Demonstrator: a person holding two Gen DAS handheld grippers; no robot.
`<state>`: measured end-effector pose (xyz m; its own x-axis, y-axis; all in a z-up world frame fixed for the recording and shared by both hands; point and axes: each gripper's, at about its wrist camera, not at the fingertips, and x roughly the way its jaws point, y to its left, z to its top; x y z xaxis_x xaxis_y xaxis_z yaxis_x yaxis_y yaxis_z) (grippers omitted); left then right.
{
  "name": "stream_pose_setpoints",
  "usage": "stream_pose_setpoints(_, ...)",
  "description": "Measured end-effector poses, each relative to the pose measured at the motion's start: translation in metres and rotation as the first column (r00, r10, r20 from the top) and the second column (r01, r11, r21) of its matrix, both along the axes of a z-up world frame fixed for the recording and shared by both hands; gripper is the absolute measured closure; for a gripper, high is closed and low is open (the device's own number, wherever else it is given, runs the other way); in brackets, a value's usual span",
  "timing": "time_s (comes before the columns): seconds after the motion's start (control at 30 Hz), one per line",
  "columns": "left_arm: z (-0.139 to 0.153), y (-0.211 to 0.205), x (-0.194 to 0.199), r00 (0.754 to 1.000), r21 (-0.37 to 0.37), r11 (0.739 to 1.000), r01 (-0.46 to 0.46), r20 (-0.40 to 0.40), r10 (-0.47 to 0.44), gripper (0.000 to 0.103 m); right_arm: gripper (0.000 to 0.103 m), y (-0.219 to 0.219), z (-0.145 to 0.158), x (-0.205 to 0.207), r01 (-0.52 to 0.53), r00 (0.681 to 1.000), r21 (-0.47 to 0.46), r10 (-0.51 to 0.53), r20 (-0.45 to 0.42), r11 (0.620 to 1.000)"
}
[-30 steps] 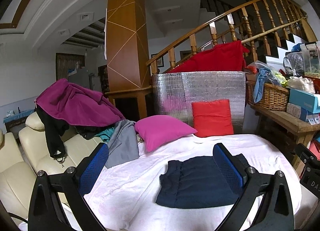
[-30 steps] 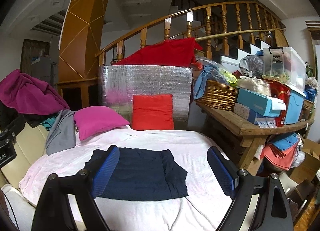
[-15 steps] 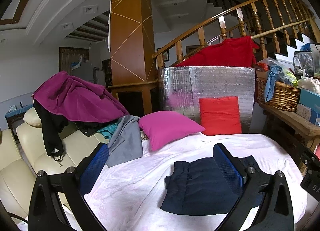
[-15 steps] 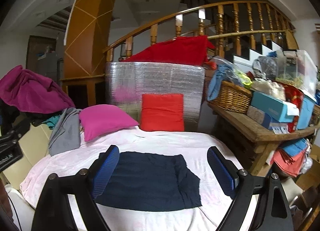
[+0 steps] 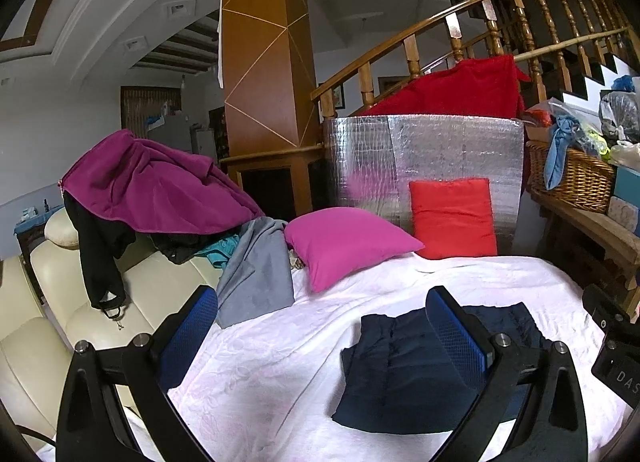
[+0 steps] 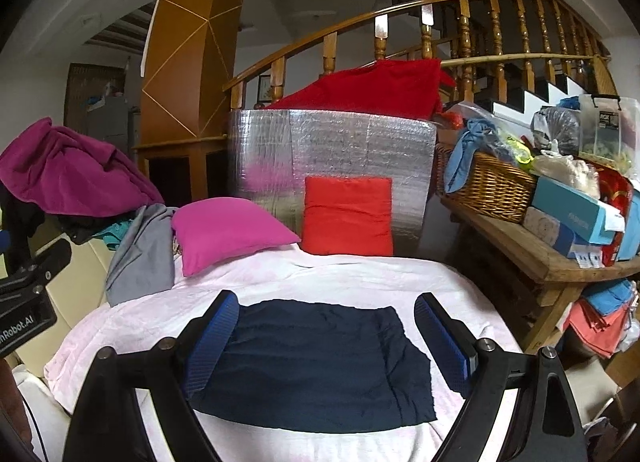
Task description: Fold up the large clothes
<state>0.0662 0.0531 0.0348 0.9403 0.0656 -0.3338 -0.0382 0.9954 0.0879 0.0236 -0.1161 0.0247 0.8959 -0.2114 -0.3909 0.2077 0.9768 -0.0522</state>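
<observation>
Navy garment (image 6: pixel 316 362) lies folded flat mid-bed (image 6: pixel 360 274), so left gripper (image 5: pixel 332 336) and right gripper (image 6: pixel 326 338) hover spread, empty.

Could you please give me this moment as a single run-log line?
left claw: open, empty | right claw: open, empty | navy garment: folded flat on white sheet
</observation>
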Motion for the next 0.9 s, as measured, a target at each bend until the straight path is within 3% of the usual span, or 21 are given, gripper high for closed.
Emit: stream_pose_setpoints(0.9, -0.042, -0.012, 0.077, 0.995, 0.008, 1.000, 0.028, -0.093, -0.027, 0.000, 0.011, -0.014, -0.045, 0.081, 0.010, 0.997, 0.029, -0.008, -0.075, 1.000)
